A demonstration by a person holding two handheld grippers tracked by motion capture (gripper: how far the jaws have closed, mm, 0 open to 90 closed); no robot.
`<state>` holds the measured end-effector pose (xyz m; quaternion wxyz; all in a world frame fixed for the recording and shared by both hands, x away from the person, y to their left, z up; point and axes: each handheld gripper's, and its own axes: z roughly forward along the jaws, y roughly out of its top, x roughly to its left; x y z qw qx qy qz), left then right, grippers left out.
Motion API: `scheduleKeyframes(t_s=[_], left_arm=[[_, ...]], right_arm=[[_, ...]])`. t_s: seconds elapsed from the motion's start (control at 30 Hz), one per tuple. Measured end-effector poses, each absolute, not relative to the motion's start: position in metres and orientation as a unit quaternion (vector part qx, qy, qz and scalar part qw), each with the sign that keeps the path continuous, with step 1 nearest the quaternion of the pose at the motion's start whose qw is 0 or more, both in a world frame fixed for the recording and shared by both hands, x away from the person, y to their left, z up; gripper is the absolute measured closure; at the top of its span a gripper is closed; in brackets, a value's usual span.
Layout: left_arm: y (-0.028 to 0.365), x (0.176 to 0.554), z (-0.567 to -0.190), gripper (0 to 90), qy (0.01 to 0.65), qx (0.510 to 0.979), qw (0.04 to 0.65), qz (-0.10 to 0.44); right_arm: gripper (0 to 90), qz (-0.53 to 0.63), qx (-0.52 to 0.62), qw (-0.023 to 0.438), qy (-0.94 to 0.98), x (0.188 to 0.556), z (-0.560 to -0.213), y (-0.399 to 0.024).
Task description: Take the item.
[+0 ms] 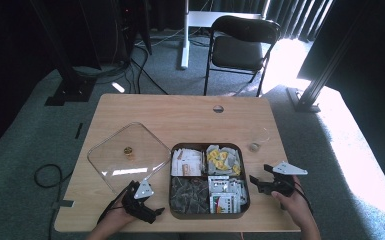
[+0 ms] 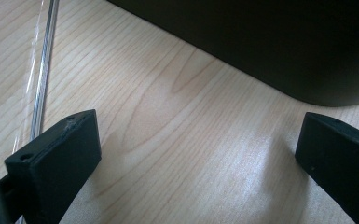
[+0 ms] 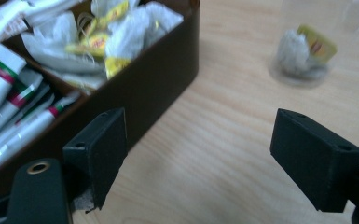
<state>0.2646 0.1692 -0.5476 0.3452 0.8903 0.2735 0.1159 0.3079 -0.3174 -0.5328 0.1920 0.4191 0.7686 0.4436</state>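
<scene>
A dark brown box (image 1: pixel 206 214) with four compartments sits at the table's front middle. It holds white sachets (image 1: pixel 186 161), tea bags with yellow tags (image 1: pixel 222 159), dark grey packets (image 1: pixel 189 192) and white, green and red sachets (image 1: pixel 226 192). My left gripper (image 1: pixel 152 204) rests open left of the box, nothing between its jaws (image 2: pixel 200 135); the box wall (image 2: pixel 284 42) is just ahead. My right gripper (image 1: pixel 260 174) hovers open right of the box, empty (image 3: pixel 198 135), with the box wall (image 3: pixel 163 79) beside its left jaw. A clear glass (image 3: pixel 303 51) holding a tea bag (image 3: pixel 310 46) stands beyond.
A clear square lid (image 1: pixel 125 155) with a small gold knob lies flat left of the box; its edge (image 2: pixel 44 70) runs past my left jaw. The glass (image 1: pixel 257 137) stands near the table's right edge. A black chair (image 1: pixel 242 45) stands behind the table.
</scene>
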Motion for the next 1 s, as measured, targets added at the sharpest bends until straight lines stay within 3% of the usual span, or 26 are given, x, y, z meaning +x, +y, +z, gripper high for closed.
scheduleKeyframes(t_s=[0.63, 1.0], left_arm=[[0.171, 0.264, -0.548, 0.2, 0.268, 0.892, 0.346, 0.113], [0.171, 0.264, -0.548, 0.2, 0.267, 0.892, 0.346, 0.113]], right_arm=[[18.4, 0.376, 0.404, 0.169, 0.817, 0.307, -0.55, -0.304], [13.8, 0.36, 0.391, 0.166, 0.831, 0.306, -0.551, -0.299]])
